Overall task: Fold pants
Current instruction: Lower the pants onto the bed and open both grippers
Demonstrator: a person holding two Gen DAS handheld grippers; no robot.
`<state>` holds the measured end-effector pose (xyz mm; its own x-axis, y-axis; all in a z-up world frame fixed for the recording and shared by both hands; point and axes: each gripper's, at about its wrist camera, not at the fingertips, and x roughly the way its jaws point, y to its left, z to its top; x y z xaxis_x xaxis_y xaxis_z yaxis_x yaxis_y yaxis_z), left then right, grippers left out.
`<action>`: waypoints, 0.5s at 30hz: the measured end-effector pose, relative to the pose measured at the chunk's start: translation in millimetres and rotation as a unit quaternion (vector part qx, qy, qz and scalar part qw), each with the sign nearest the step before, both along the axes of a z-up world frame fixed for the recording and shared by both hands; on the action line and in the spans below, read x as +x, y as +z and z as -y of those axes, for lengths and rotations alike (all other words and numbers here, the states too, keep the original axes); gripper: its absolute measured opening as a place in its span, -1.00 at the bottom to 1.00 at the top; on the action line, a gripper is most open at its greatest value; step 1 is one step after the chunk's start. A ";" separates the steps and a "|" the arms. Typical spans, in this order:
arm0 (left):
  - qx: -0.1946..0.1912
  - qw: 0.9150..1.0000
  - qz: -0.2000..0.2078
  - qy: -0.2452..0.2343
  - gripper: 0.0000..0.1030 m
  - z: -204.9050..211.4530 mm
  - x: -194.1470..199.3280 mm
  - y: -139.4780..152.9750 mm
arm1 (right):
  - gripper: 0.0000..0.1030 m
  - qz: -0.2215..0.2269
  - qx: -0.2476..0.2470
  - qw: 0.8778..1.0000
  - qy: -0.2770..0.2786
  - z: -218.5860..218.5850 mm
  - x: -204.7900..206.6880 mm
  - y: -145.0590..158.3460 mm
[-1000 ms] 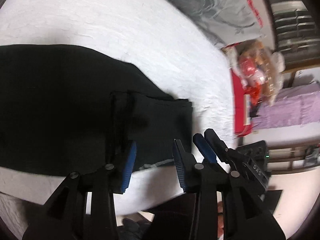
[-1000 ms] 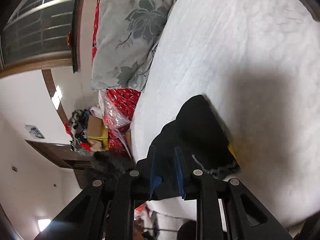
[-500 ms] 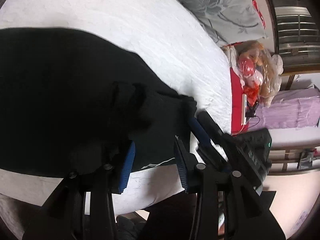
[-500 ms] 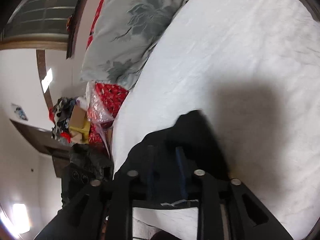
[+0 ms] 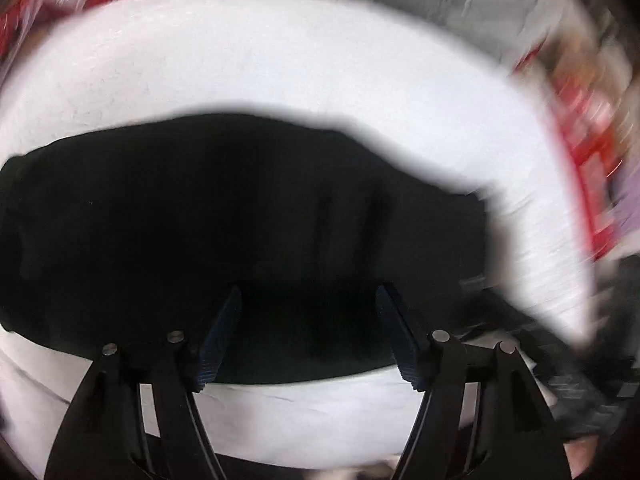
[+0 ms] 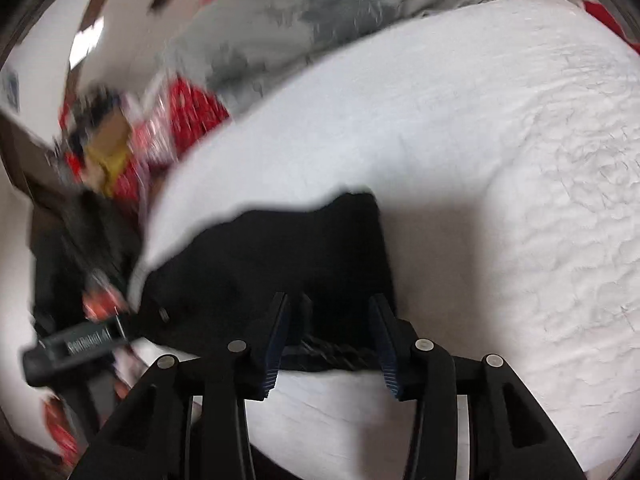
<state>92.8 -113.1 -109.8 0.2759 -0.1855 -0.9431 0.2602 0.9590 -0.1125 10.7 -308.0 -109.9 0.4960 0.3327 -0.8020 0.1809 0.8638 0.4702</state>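
The black pants (image 5: 224, 220) lie flat on the white bed (image 5: 280, 64), folded into a wide dark band. My left gripper (image 5: 308, 300) is open, its blue pads just over the near edge of the pants, holding nothing. In the right wrist view the end of the pants (image 6: 312, 256) lies ahead, with a drawstring at its near edge. My right gripper (image 6: 328, 308) is open over that end, empty. The view is motion-blurred.
A grey floral quilt (image 6: 320, 20) lies at the far side of the bed. Red bags and clutter (image 6: 168, 120) sit beside the bed. The bed's near edge (image 5: 320, 420) runs under my left gripper. The other gripper's body (image 6: 72, 348) shows at left.
Both grippers have opened wider; the right one let go of the pants' end, which now lies on the bed. Both cameras swung round, blurring the view.
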 end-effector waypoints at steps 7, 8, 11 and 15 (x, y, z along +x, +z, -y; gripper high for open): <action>-0.002 1.000 0.015 0.002 0.43 -4.1 -2.8 11.3 | -0.16 0.006 -0.002 1.000 -0.012 1.5 -6.3 9.3; -0.012 1.000 0.011 0.012 0.43 -12.8 -2.0 13.9 | -0.16 0.013 0.004 1.000 -0.017 2.8 -8.1 13.9; -0.031 0.999 0.009 0.033 0.43 -43.9 -0.1 25.1 | -0.13 0.031 -0.001 0.999 -0.017 -4.4 -14.0 31.6; -0.039 0.998 0.014 0.050 0.43 -88.9 3.2 41.3 | -0.03 0.036 -0.026 0.999 0.018 -40.9 -10.6 44.3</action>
<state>96.0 -24.2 -68.5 0.3225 -0.2275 -0.9188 0.1668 0.9692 -0.1815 0.1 -267.1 -65.6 0.5409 0.3107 -0.7816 0.1172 0.8923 0.4359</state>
